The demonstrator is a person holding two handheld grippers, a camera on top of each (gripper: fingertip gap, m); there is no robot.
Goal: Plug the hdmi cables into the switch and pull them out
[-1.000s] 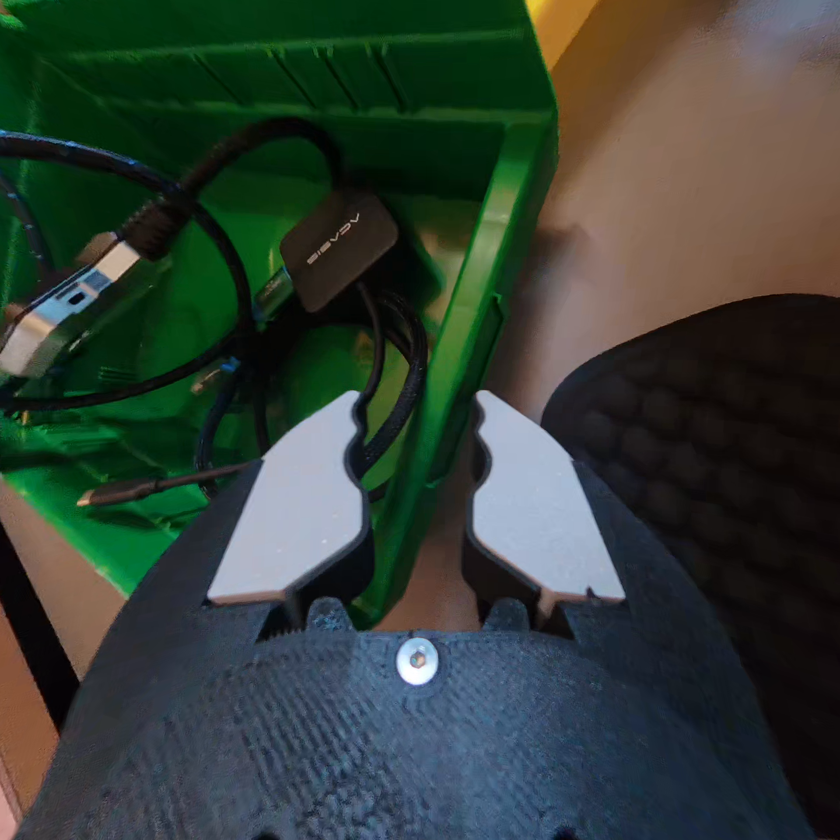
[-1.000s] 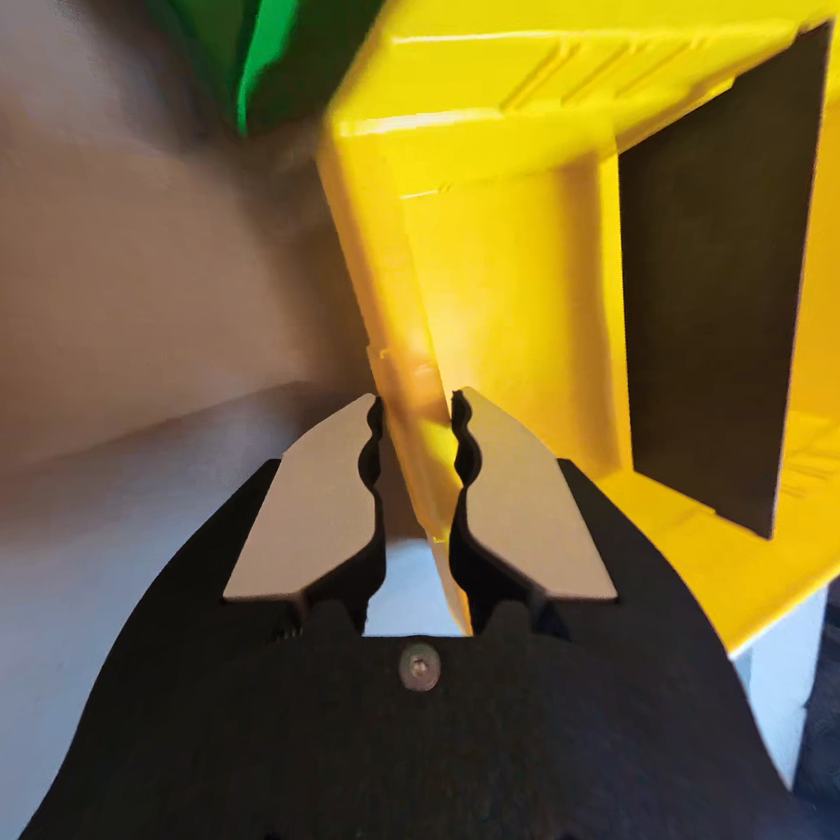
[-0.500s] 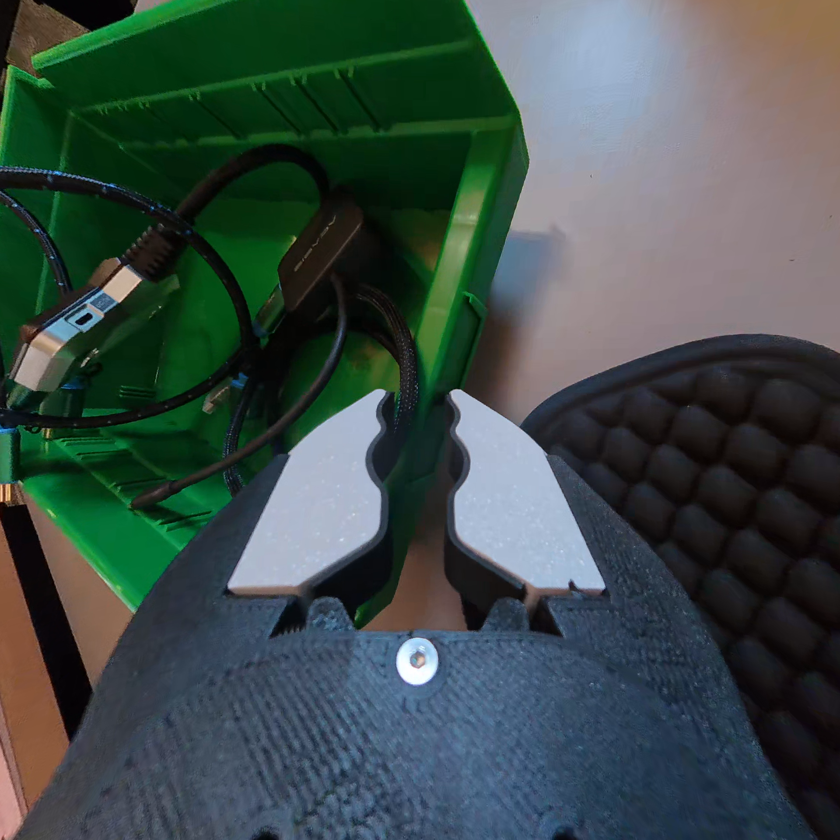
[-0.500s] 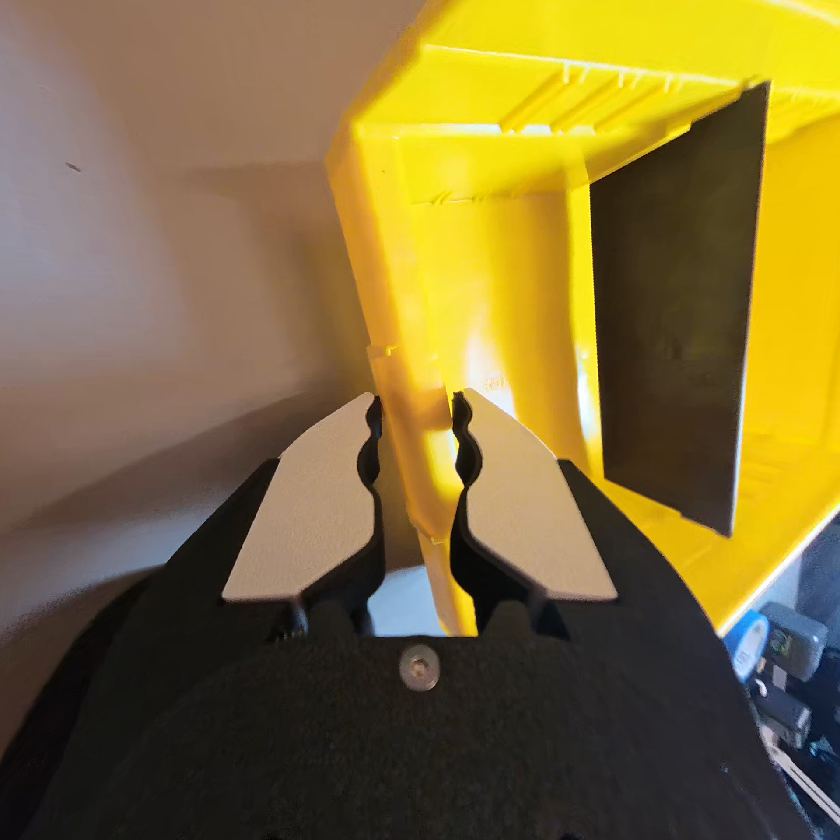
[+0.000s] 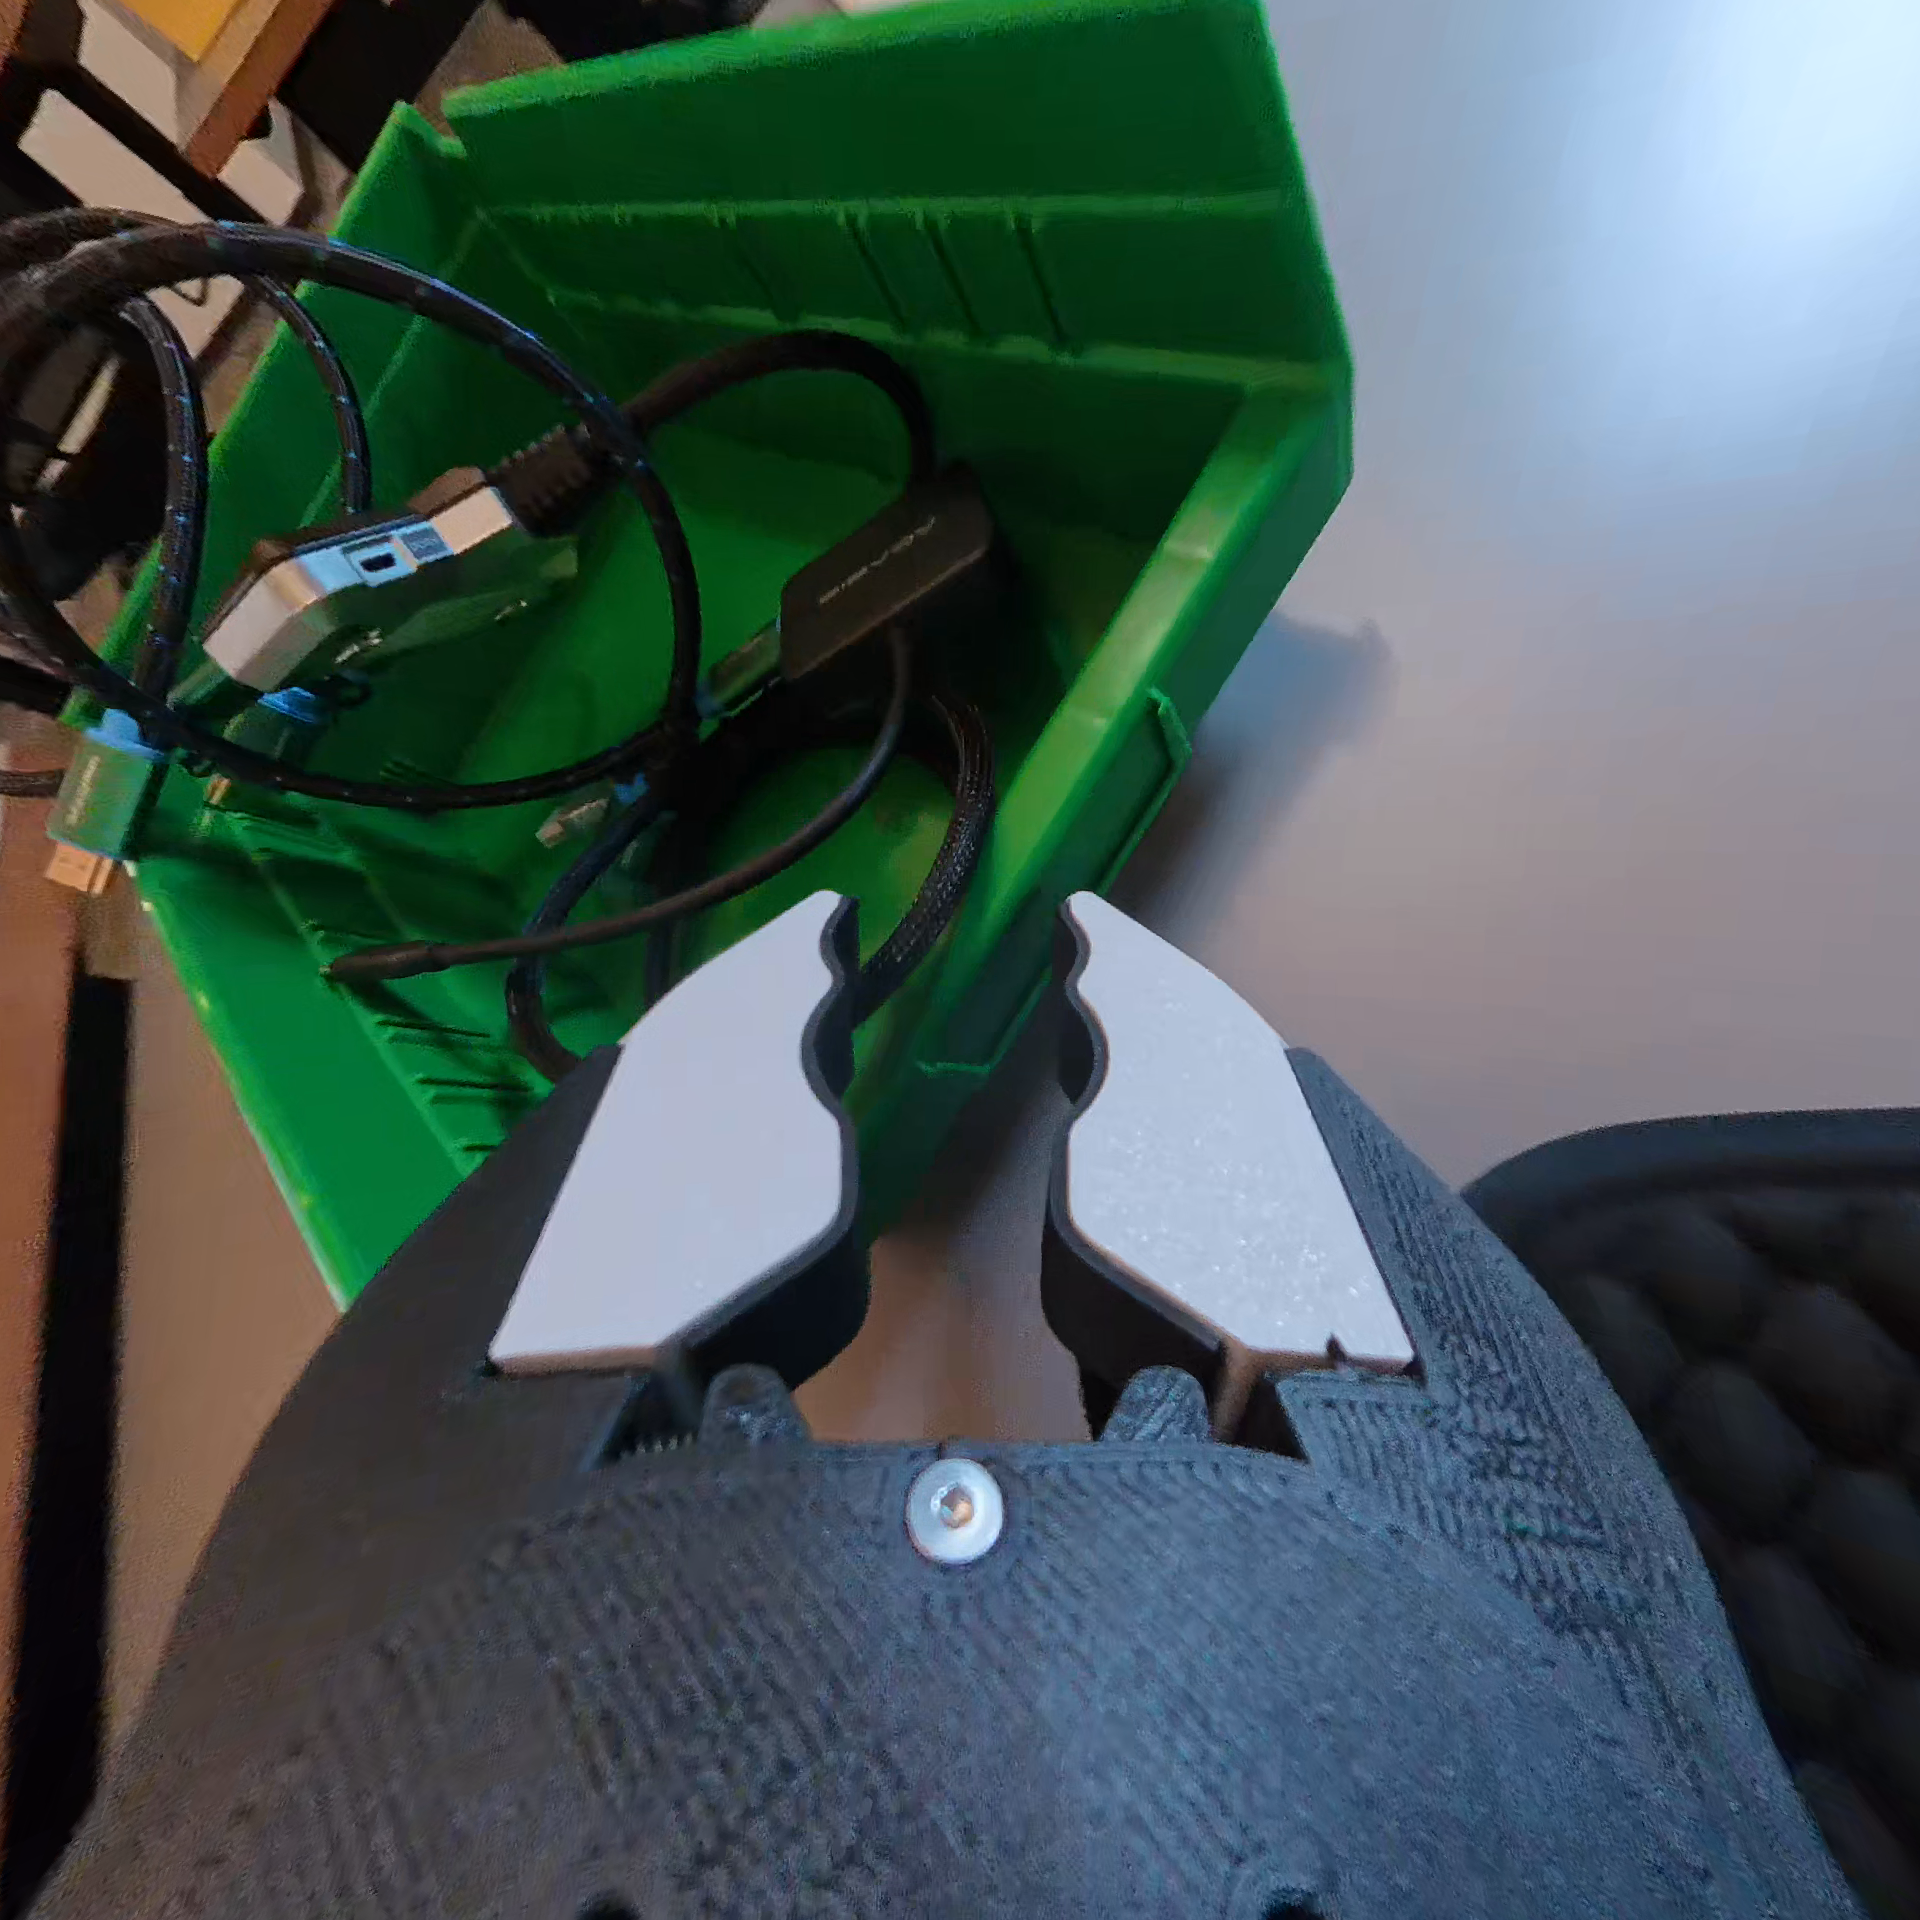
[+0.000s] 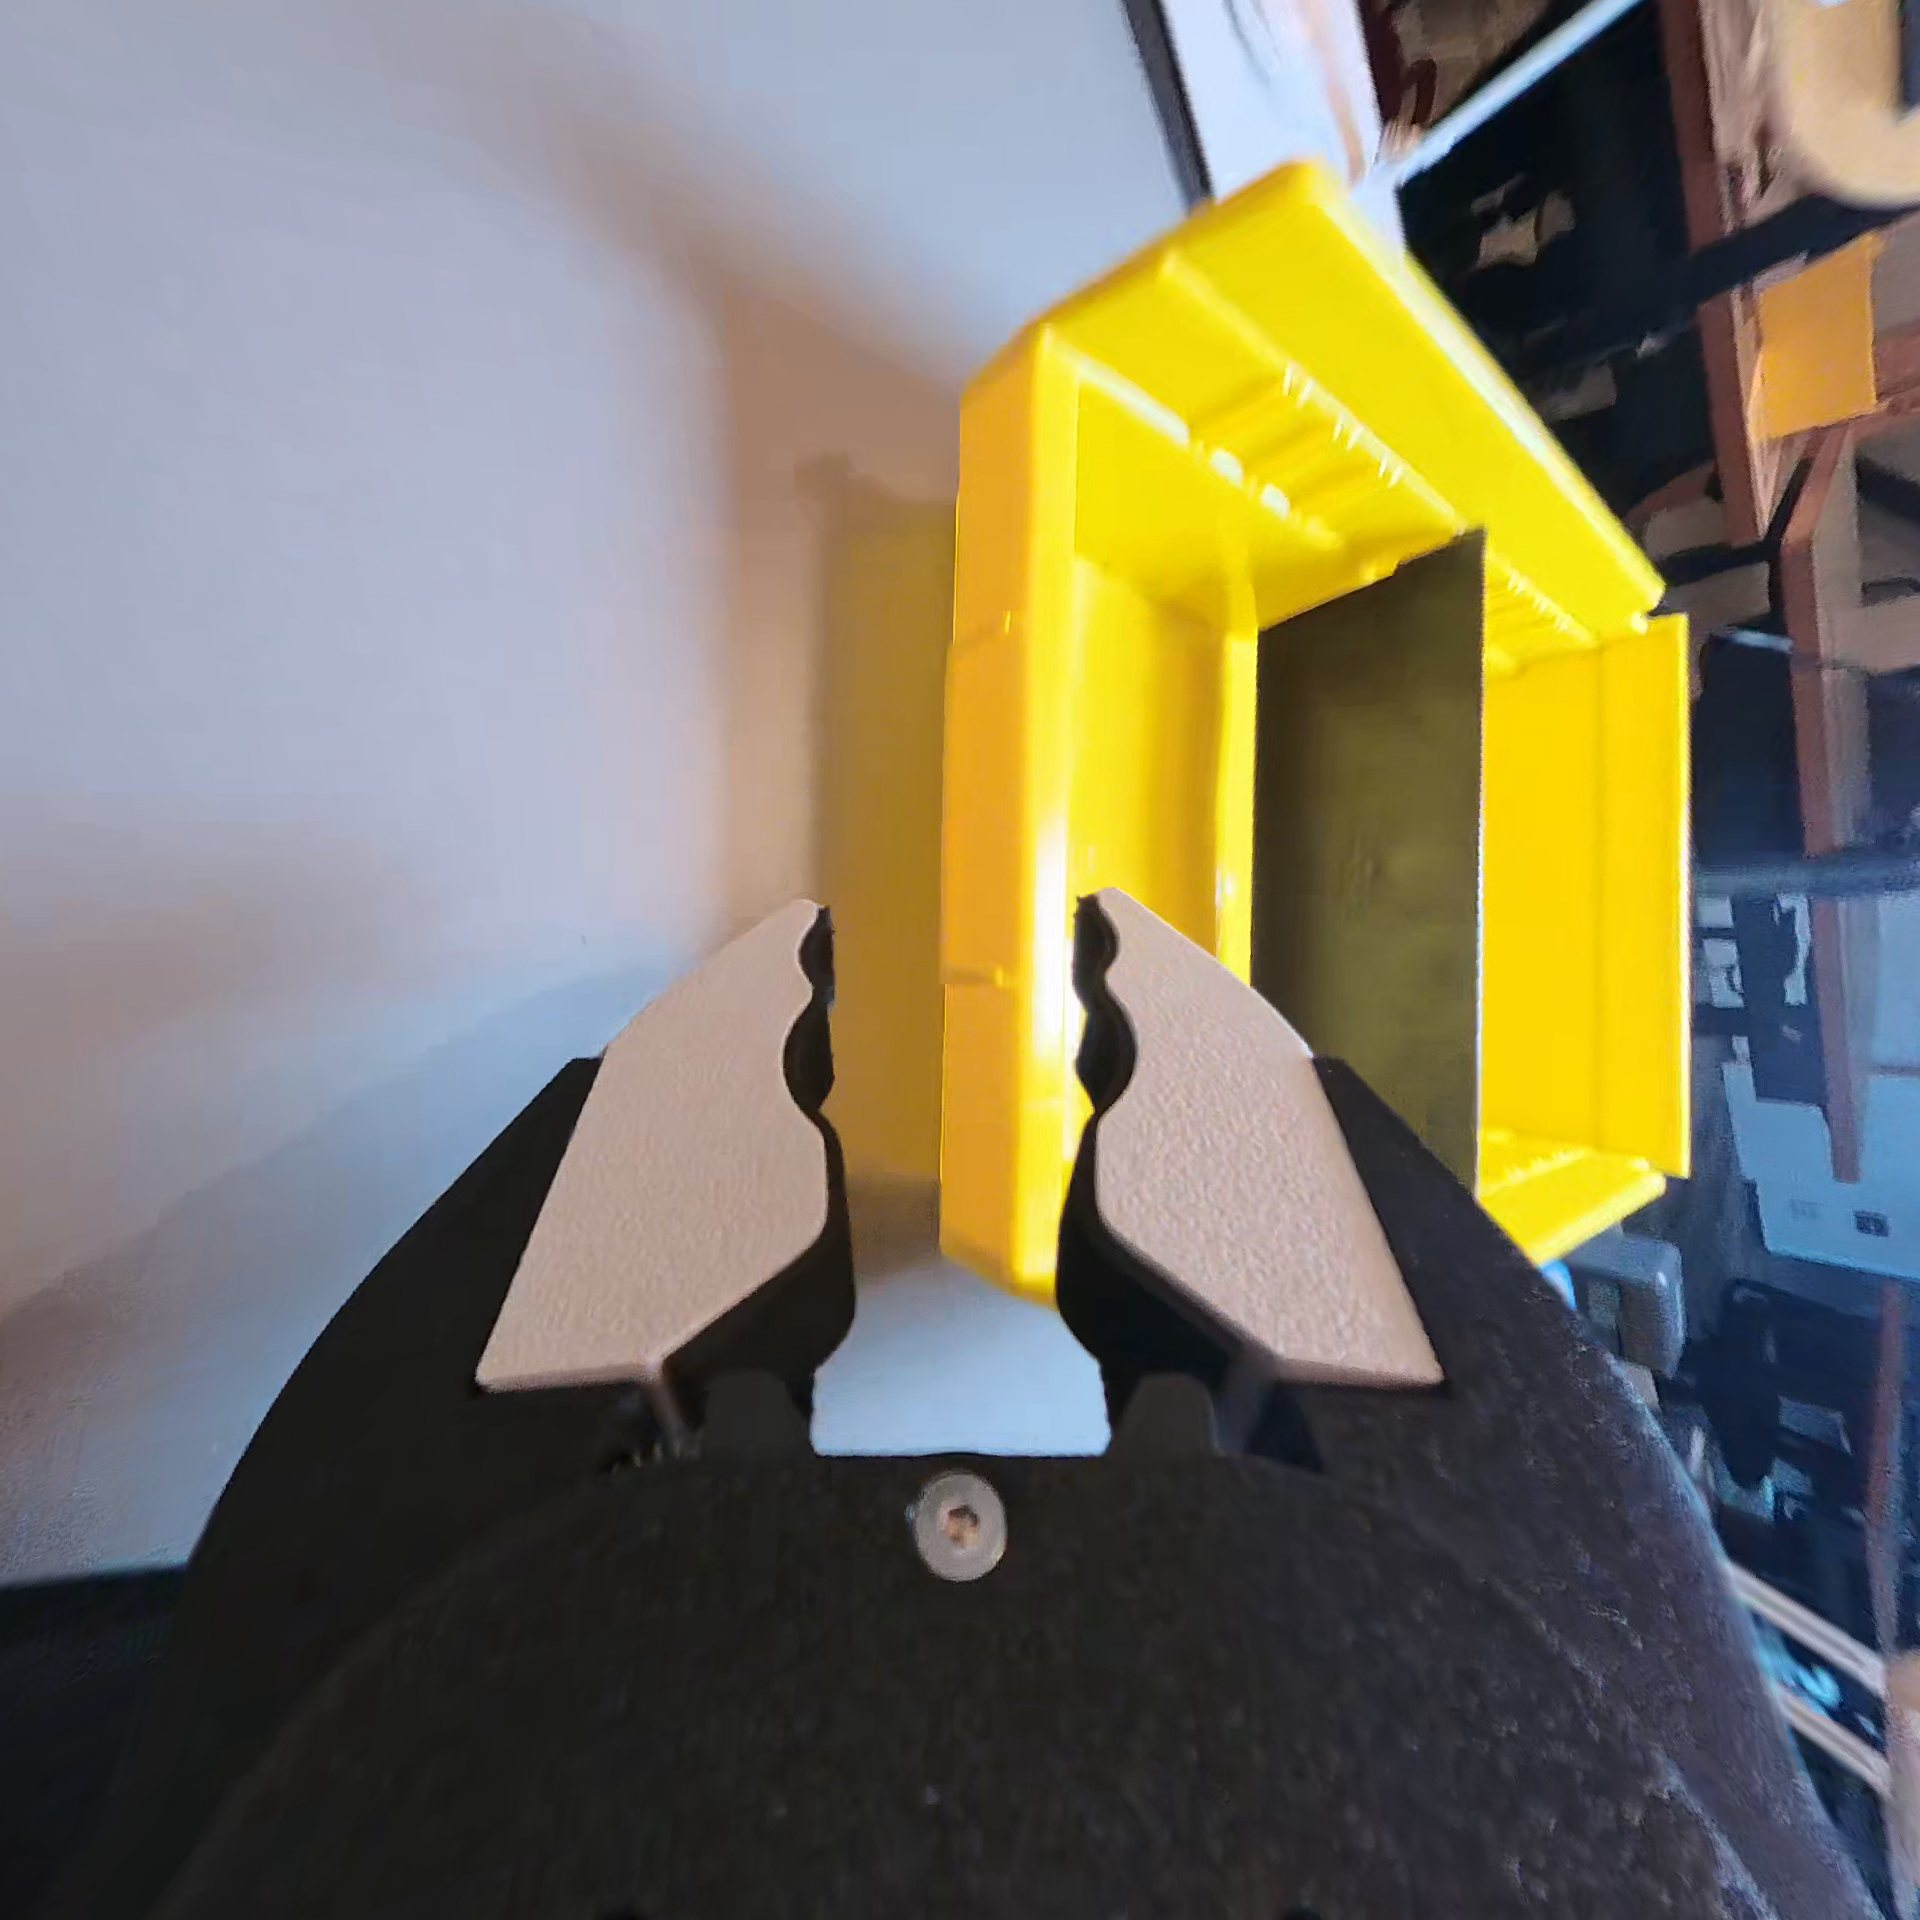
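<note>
HDMI cables [image 5: 665, 582], black braided, lie coiled in a green bin [image 5: 1039, 312] ahead & left of the left hand-held gripper [image 5: 956, 914]. Silver-grey switch box [image 5: 353, 592] sits among the loops on the far left of the bin, tilted, w/ a cable running from its far end. A black adapter block [image 5: 883, 571] lies nearer the bin's right wall, just ahead of the gripper. One plug w/ a green shell [image 5: 88, 800] hangs over the bin's left edge. A thin black lead [image 5: 623, 914] trails toward the left finger.

Left hand-held gripper: jaws apart, straddling the bin's right wall w/out pinching it; a braided loop shows just past the left fingertip. Black padded mat [image 5: 1745, 1351] to the gripper's right. Pale worktop [image 5: 1610, 520] beyond.

Right hand-held gripper [image 6: 954, 914]: jaws apart, nothing gripped. A yellow bin [image 6: 997, 727] stands ahead, its left wall in line w/ the gap; contact can't be told. A dark divider panel [image 6: 1361, 883] stands inside the bin, right of the right finger. Cluttered shelving [image 6: 1787, 520] far right, blurred.
</note>
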